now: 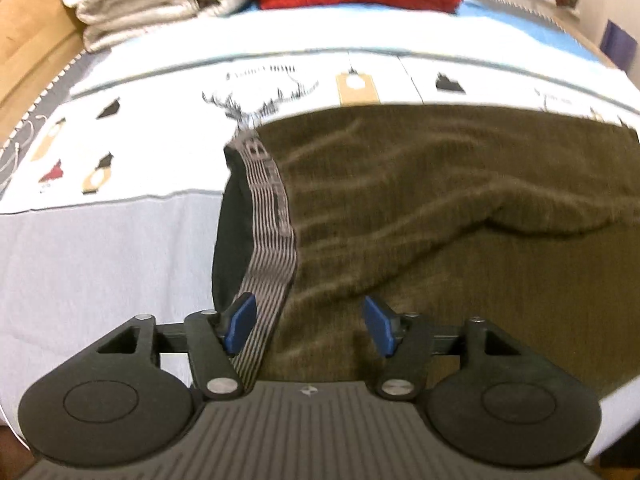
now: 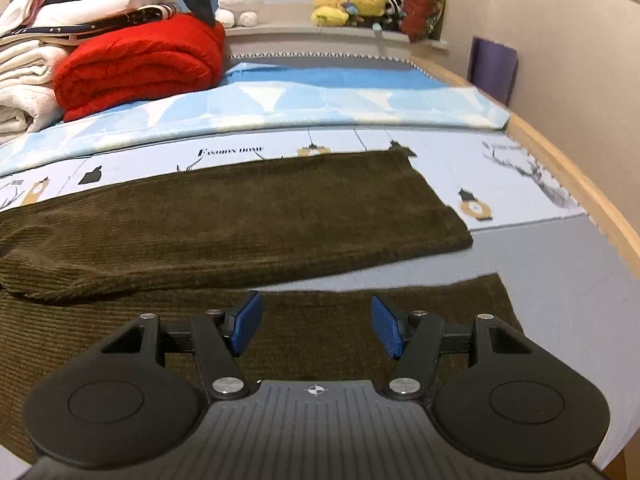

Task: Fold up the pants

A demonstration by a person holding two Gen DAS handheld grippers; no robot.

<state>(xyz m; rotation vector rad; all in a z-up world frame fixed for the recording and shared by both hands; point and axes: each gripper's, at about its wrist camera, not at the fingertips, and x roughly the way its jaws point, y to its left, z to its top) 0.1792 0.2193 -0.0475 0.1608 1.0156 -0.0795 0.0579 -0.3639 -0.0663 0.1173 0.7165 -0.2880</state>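
Olive corduroy pants (image 1: 420, 208) lie flat on the bed. Their striped grey waistband (image 1: 272, 232) is at the left, and the dark lining shows at the opening. My left gripper (image 1: 310, 326) is open, hovering over the near waist corner, its left pad by the waistband. In the right wrist view the two legs (image 2: 240, 220) stretch to the right, the far leg's cuff (image 2: 440, 204) apart from the near leg. My right gripper (image 2: 316, 326) is open above the near leg (image 2: 312, 344), close to its cuff. Neither holds anything.
A folded red blanket (image 2: 140, 64) and white towels (image 2: 24, 76) are stacked at the bed's far left. Plush toys (image 2: 352, 4) sit on the windowsill. The wooden bed edge (image 2: 580, 176) and wall run along the right. Printed sheet (image 1: 160, 128) surrounds the pants.
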